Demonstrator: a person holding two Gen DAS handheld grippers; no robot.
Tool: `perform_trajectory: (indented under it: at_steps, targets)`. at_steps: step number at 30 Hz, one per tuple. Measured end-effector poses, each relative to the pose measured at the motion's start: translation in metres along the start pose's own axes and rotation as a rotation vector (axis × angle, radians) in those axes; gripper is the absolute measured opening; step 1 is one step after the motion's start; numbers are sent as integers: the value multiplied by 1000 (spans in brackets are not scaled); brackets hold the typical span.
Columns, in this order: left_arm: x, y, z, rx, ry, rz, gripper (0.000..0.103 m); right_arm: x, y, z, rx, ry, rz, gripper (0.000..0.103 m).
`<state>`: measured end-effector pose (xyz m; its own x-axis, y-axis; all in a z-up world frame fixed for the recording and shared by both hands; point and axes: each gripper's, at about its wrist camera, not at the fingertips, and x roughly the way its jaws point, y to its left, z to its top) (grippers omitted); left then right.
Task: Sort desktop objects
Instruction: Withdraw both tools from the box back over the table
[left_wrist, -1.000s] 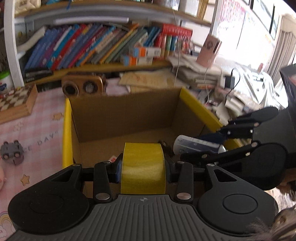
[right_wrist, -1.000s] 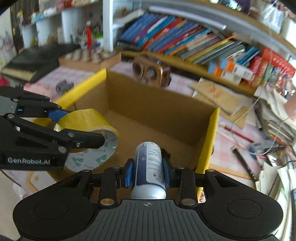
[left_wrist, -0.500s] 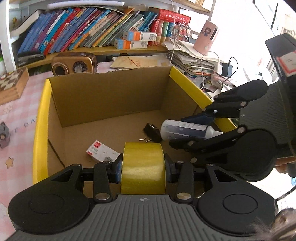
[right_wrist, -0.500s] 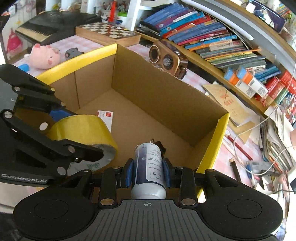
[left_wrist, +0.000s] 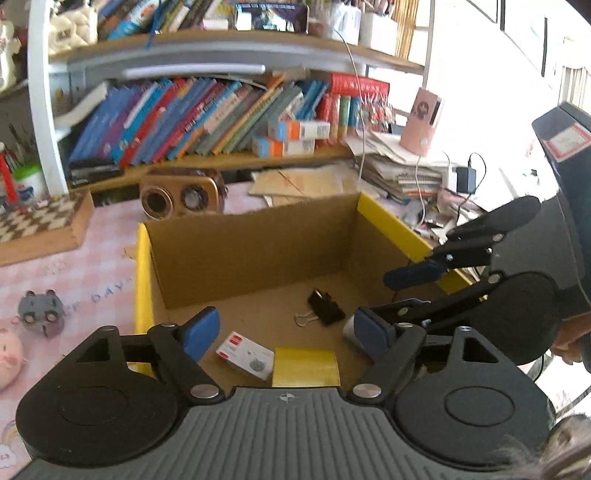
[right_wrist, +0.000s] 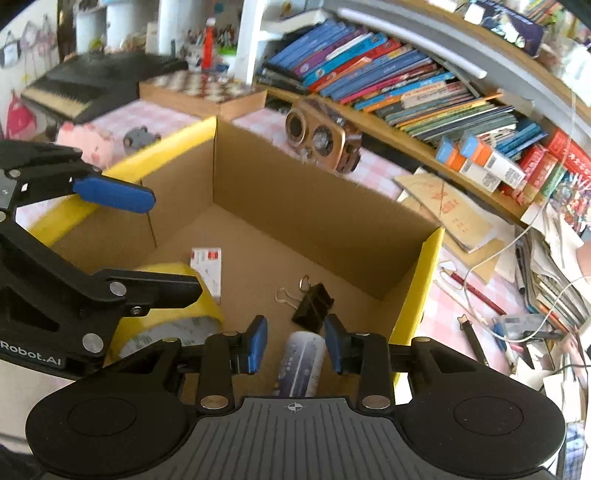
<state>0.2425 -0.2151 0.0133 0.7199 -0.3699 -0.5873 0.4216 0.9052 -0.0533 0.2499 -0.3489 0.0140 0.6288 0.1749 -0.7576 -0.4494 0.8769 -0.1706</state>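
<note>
Down on the floor of the cardboard box (left_wrist: 251, 251), at its near edge: yellow tape roll (left_wrist: 306, 365), lying free below the left gripper (left_wrist: 286, 325). Blue pads (left_wrist: 201, 332) spreading wide at this moment, well clear of the roll on both sides, pressing on nothing. From the right wrist view, same roll (right_wrist: 173, 330) on edge at the near left of the box (right_wrist: 314, 206), partly hidden behind the lower finger of the left gripper (right_wrist: 147, 240).

Just right of the roll: small white spray bottle (right_wrist: 301, 365), blurred, low between the pads of the right gripper (right_wrist: 295, 336). Pads only a little apart, with a clear gap at the left pad; contact at the right pad impossible to tell. In the left wrist view, only the bottle's pale end (left_wrist: 347, 328) peeking out beside the right gripper (left_wrist: 376, 299).

Farther in, mid-floor: black binder clip (right_wrist: 312, 302) with its wire handles pointing left. Left of it, flat on the floor, a small white and red carton (right_wrist: 207, 266), just beside the roll.

Beyond the far wall of the box, on the pink checked cloth: wooden speaker (right_wrist: 321, 138). Far left: chessboard (right_wrist: 207, 88), pink plush pig (right_wrist: 88, 142), grey toy car (right_wrist: 140, 136). Behind, a shelf of leaning books (left_wrist: 207, 118).
</note>
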Motion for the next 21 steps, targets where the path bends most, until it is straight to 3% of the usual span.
perform_trajectory:
  at_steps: [7,12,14,18,21]
  targets:
    - [-36,4,2,-34,-62,28,87,-38,3,-3,126,-130,-63,35]
    - [-66,15,-8,-100,-95,49,90,-69,-1,-14,287,-228,-110,35]
    - [-76,19,-14,-123,-106,57,93,-77,-1,-20,328,-248,-123,41]
    - [-93,22,-27,-138,-118,59,101,-91,7,-32,365,-268,-150,42]
    - [-104,23,-36,-143,-119,63,103,-99,16,-42,390,-272,-176,53]
